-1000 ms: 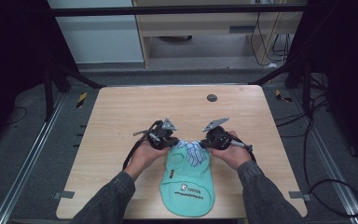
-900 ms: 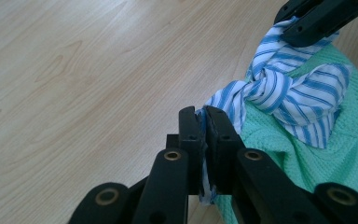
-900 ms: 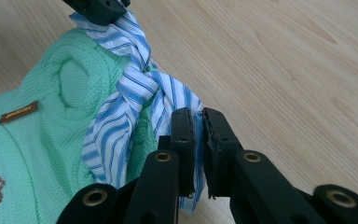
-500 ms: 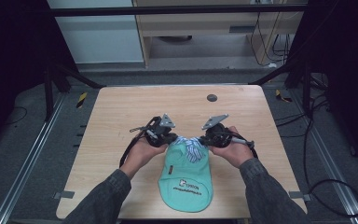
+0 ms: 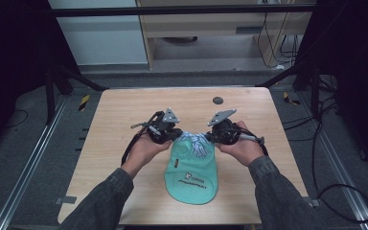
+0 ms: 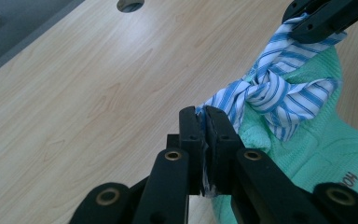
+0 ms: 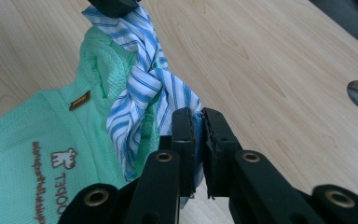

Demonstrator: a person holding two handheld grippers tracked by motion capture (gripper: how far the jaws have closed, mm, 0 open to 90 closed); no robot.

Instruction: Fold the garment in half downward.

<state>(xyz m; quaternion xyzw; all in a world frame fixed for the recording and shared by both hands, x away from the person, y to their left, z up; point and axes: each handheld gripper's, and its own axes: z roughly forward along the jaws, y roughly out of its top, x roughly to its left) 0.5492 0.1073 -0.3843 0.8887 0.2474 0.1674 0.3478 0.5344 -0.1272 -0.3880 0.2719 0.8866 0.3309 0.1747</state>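
A mint-green knit garment (image 5: 191, 177) with brown printed lettering lies on the wooden table (image 5: 124, 120), its top edge lifted. Blue-and-white striped ties (image 5: 195, 143) at its top are joined in a knot (image 6: 261, 88). My left gripper (image 5: 175, 135) is shut on one striped tie end, the cloth pinched between its jaws (image 6: 204, 116). My right gripper (image 5: 211, 138) is shut on the other tie end (image 7: 196, 119). The two grippers face each other across the knot, a short way apart. The striped ties (image 7: 144, 79) run from my right gripper up to the left gripper's jaw tip at the top edge.
A round dark hole (image 5: 217, 100) sits in the table near its far edge, beyond the grippers. Black frame legs and cables stand on the floor around the table. Bare wood stretches left and right of the garment.
Both hands have risen a little with the tie ends held, lifting the garment's top edge off the table. The jaws stay closed on the cloth.
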